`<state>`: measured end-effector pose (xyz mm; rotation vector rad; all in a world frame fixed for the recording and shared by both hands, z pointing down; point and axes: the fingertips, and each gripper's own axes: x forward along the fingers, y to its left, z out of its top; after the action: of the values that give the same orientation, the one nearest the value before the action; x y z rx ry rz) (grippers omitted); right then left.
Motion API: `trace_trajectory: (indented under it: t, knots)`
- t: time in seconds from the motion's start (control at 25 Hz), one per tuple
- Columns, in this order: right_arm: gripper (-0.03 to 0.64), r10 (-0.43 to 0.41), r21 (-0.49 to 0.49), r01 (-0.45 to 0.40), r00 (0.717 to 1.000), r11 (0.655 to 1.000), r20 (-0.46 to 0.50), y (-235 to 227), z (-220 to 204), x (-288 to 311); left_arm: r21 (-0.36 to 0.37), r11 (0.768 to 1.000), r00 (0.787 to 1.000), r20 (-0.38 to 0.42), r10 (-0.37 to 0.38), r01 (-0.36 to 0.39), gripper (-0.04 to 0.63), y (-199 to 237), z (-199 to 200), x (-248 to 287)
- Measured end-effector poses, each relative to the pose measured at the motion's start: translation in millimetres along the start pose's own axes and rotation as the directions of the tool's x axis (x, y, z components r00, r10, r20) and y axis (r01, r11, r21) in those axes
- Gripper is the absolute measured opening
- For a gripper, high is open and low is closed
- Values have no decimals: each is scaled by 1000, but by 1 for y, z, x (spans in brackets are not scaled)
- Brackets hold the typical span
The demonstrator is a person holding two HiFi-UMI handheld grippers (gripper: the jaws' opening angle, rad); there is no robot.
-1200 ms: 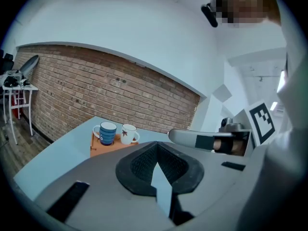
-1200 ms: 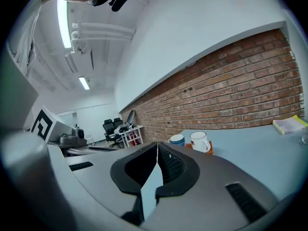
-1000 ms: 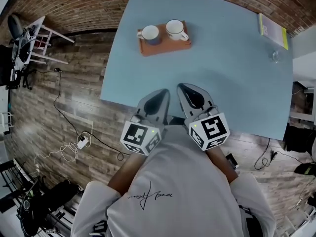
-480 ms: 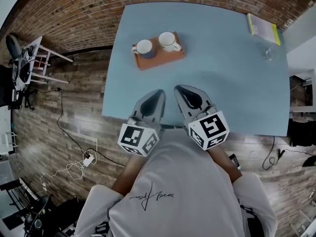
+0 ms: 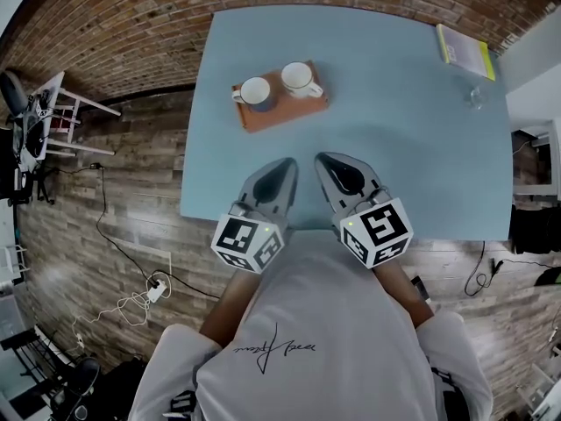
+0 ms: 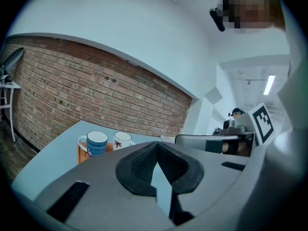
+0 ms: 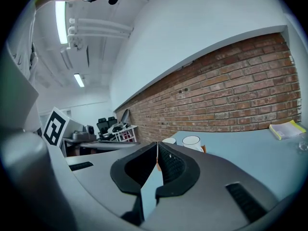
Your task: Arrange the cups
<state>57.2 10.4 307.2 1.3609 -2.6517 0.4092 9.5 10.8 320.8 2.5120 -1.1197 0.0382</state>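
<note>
The left gripper (image 5: 285, 166) and right gripper (image 5: 330, 160) are seen closed, empty. The cups (image 5: 255, 92) are judged rigid, slick and breakable. Rims should be pinched.

Cups (image 5: 255, 91) on tray (image 5: 291, 113) on table (image 5: 403, 147)

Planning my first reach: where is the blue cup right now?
In the head view the blue cup stands at the left end of the orange tray, next to the white cup, on the left half of the table.
</note>
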Motion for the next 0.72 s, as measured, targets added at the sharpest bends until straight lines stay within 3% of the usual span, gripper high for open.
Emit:
trace_trajectory:
  t: [0.28,0.72]
  knots:
    - [21,27,15,-26,999,1000,-34,1,-5,20,0,1000,999,-35,-21,21,8,21,-5,0]
    - [21,117,-3,-118,990,993,-81,21,-7,48,-4,1000,1000,1,-7,7,8,60,7,-4]
